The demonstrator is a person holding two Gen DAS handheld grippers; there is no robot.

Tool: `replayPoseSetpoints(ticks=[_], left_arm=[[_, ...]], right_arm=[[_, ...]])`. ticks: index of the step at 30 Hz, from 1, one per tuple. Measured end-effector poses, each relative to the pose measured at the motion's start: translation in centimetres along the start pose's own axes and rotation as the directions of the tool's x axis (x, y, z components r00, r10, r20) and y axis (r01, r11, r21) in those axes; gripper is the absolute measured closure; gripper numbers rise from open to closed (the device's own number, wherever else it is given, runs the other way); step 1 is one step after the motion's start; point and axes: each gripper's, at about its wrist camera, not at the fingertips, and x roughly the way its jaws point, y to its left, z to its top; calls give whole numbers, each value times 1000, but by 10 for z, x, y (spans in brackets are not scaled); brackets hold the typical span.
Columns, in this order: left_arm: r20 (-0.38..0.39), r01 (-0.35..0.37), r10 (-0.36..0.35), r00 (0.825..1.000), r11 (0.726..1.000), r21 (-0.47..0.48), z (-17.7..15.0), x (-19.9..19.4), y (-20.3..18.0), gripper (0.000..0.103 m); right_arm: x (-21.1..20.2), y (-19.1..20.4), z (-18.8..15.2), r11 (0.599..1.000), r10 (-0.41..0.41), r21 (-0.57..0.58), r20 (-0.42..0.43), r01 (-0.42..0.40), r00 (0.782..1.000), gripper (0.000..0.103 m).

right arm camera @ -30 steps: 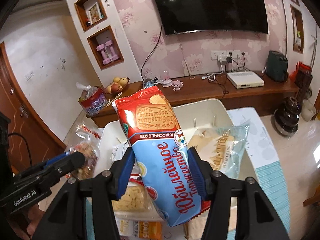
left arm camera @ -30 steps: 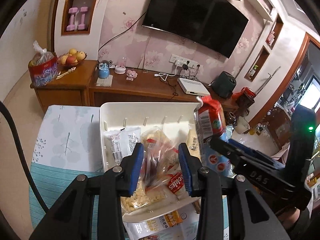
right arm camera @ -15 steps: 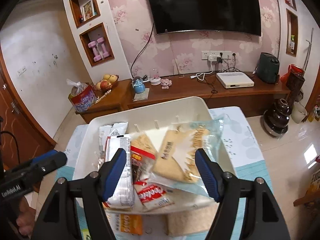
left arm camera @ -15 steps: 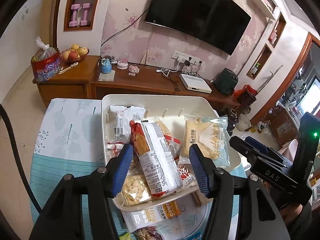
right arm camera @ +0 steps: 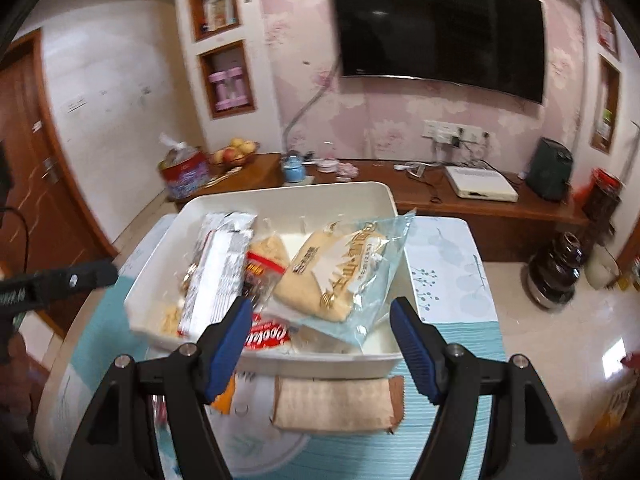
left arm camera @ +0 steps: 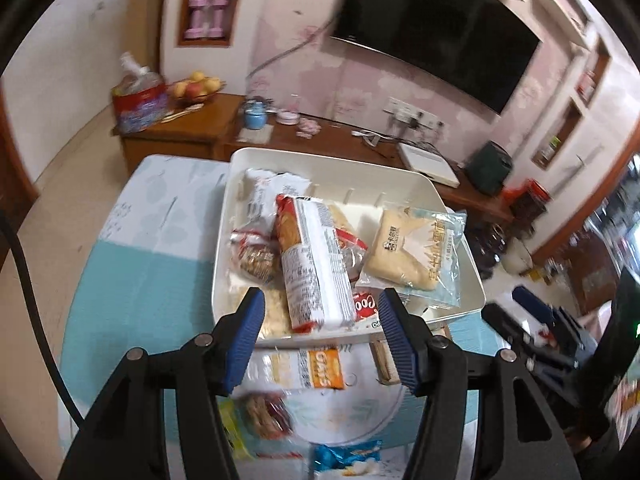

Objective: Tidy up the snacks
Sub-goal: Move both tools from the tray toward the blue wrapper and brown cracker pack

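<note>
On the desk (left arm camera: pixel 132 280), a white tray (left arm camera: pixel 332 160) sits at the middle of both views, already heaped with snacks. A long biscuit pack (left arm camera: pixel 316 264) lies on top, running from twelve o'clock toward six; a pale cake packet (left arm camera: pixel 412 248) leans at three o'clock against the tray's right wall, one corner poking over the rim in the right wrist view. Nearer than the tray, still loose on the desk, are an orange oat bar (left arm camera: pixel 308 368), a brown wafer packet (right arm camera: pixel 336 404), a clear bag of nutty pieces (left arm camera: pixel 264 412) and a blue packet (left arm camera: pixel 348 456) at six o'clock.

The left hand-held gripper (left arm camera: pixel 320 336) hangs over the tray's near edge with its jaws spread and nothing between them. The right hand-held gripper (right arm camera: pixel 324 348) is likewise spread wide and empty, framing the near rim and the wafer packet below it.

My judgement: the loose snacks in front are what remains. The risks come from the heap. The biscuit pack rests on uneven bags and could roll or slide out over the near rim if nudged. The cake packet overhanging at three o'clock could tip outward if another item is dropped beside it. The flat oat bar and wafer packet lie close under the tray's lip, so a jaw reaching for them may catch the rim and shift the whole tray. Both pictures are blurred, so fine placement is hard to judge.
</note>
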Motion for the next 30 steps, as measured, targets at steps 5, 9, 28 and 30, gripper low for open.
replayPoseSetpoints(ticks=[5,9,28,30], left_arm=[[21,-65,68,997,993,-103,-22,-16,-15,40],[17,-95,99,995,980,-174,-37,-23,-26,34],[-175,-328,278,944,758,-564,-111,1,-9,27],[-221,-345,265,939,730,-591,-120,11,-7,27]], right_arm=[[-6,-16,-10,993,75,-89,-74,-82,994,24],[-11,-29,-18,981,108,-151,-110,-124,988,24],[21,-57,-56,811,237,-487,-236,-326,942,18],[31,-57,-61,792,239,-509,-250,-337,938,17]])
